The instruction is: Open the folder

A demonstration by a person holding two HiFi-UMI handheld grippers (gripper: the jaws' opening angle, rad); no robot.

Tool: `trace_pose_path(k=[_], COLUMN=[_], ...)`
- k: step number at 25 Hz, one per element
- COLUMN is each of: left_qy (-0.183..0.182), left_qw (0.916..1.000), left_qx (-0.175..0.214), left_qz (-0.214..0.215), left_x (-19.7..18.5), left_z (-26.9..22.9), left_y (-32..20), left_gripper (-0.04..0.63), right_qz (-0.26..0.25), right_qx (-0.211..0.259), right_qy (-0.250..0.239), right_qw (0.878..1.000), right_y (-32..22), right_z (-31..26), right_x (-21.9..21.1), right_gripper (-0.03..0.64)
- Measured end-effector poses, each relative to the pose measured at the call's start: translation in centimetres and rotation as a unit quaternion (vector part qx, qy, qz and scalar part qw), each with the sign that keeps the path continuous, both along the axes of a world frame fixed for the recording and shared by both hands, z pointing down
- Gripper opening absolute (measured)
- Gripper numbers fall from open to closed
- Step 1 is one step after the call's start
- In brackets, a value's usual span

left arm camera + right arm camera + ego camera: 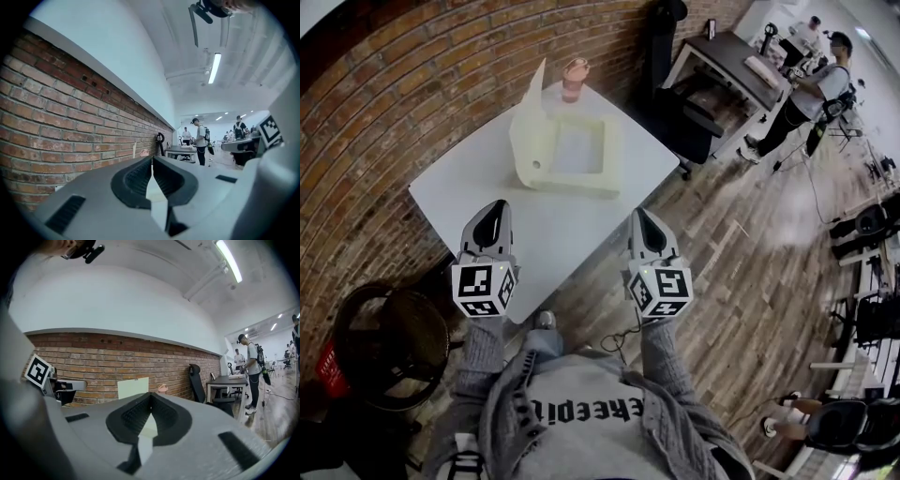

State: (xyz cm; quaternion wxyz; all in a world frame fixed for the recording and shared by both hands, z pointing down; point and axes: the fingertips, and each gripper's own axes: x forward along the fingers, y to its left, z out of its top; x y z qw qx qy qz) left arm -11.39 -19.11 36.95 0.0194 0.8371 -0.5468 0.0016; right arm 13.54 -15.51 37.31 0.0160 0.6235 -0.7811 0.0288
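A cream folder [567,150] lies open on the white table [478,192], its cover [528,112] standing upright on the left side. That cover [133,387] shows in the right gripper view as a pale upright sheet against the brick wall. My left gripper [497,214] hovers over the table's near part, well short of the folder, jaws shut and empty. My right gripper [641,220] hangs beside the table's near right edge, also shut on nothing. In each gripper view, the left gripper [152,161] and right gripper [150,397] have their tips meeting.
A pink cup [574,79] stands at the table's far corner behind the folder. A brick wall [412,84] runs along the left. A black office chair [675,103] and a desk [727,61] stand to the right, with people beyond. A round black seat [389,347] is near left.
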Motion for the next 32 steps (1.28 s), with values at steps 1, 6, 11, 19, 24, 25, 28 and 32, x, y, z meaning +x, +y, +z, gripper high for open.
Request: trace_pose_path(k=[1,6,11,19,24,25,28,32], left_qy=[0.000,0.006,0.008,0.010,0.013,0.014,0.015,0.017], left_qw=[1.0000,0.9997,0.9993,0.9988,0.9986,0.9985,0.9984,0.9983], left_qx=[0.005,0.023,0.037,0.049,0.052,0.052,0.054,0.056], left_qz=[-0.002,0.001,0.002,-0.001,0.005,0.005,0.004,0.004], left_x=[0.1,0.5,0.9,1.3,1.5,1.5,1.4,1.5], left_z=[-0.3,-1.7,-2.9,-4.2,-4.3,-4.4,-4.6,-4.6], left_y=[0.6,3.0,5.1,8.0,9.3,9.6,10.3,11.0], left_gripper=[0.012,0.012,0.012,0.012,0.012,0.012,0.012,0.012], right_qz=[-0.001,-0.003,-0.008,-0.010,-0.010,-0.010,-0.011,-0.009], right_qx=[0.003,0.018,0.033,0.049,0.056,0.058,0.064,0.068], right_qy=[0.002,0.001,0.001,0.001,0.000,0.000,0.000,0.001], right_qw=[1.000,1.000,0.999,0.999,0.998,0.998,0.998,0.998], right_y=[0.5,2.6,4.6,7.5,8.8,9.0,9.7,10.3], right_z=[-0.2,-1.3,-2.5,-3.9,-4.2,-4.3,-4.6,-4.7], right_x=[0.1,0.5,0.6,1.0,1.2,1.2,1.1,1.3], right_gripper=[0.005,0.005,0.004,0.003,0.003,0.003,0.003,0.003])
